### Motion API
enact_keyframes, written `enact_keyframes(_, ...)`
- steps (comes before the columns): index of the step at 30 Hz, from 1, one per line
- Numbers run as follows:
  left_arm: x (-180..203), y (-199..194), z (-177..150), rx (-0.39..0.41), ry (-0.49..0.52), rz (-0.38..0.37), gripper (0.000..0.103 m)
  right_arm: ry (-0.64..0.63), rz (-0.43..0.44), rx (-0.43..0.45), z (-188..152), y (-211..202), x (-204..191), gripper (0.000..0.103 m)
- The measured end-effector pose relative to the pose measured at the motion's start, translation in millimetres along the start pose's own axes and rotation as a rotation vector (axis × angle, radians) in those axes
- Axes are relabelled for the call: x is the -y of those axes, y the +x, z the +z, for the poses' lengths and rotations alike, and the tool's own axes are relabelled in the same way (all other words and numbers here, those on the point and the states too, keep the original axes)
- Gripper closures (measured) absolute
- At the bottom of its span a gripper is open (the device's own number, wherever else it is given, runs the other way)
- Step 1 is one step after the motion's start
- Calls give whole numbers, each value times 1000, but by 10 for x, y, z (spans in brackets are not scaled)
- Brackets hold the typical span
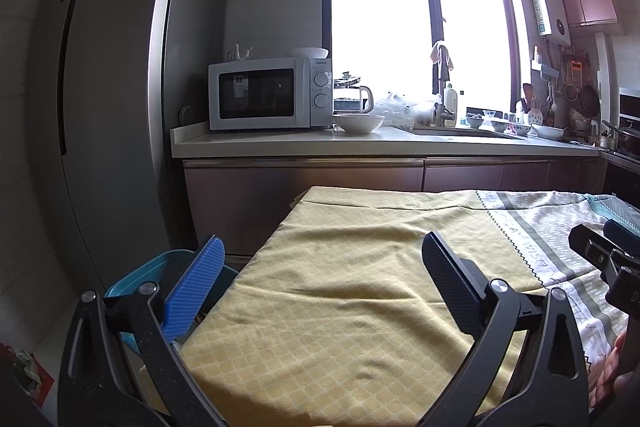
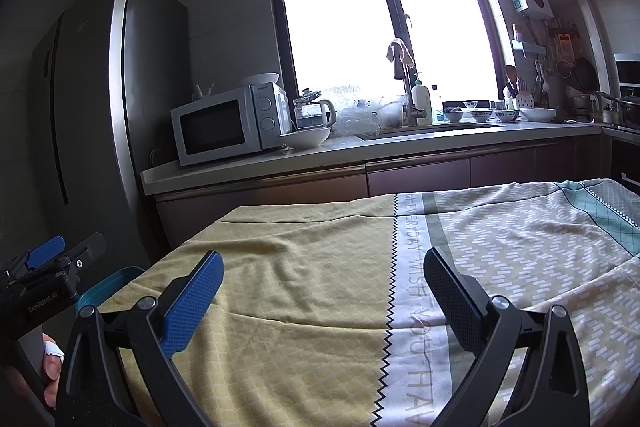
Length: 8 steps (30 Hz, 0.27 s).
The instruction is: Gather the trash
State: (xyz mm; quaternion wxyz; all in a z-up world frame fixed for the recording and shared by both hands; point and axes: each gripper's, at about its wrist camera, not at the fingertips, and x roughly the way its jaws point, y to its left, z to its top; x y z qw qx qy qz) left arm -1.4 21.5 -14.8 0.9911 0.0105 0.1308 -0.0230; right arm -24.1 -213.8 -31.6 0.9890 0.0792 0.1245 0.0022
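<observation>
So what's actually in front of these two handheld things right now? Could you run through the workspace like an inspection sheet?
Surface: table under a yellow and patterned cloth, wrinkled, nothing lying on it.
Job's things: no trash seen on the cloth; a blue bin stands at the table's left edge.
Clutter: nothing seen on the table; the counter behind holds a microwave, white bowl, kettle, plastic bags and small dishes.
Grippers: left tool open, empty, over the yellow part; right tool open, empty, near the zigzag seam.
Cables: nothing seen.
Surroundings: kitchen, fridge at left, bright window, sink and hanging utensils to the right.
</observation>
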Motion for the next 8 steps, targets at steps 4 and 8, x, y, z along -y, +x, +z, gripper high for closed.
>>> enact_keyframes(4,100,272,50,-100,30,-47,6,5,-19,-27,14,66,113,6)
enact_keyframes(8,146,790,110,-250,16,-79,5,23,-78,-74,75,153,365,6)
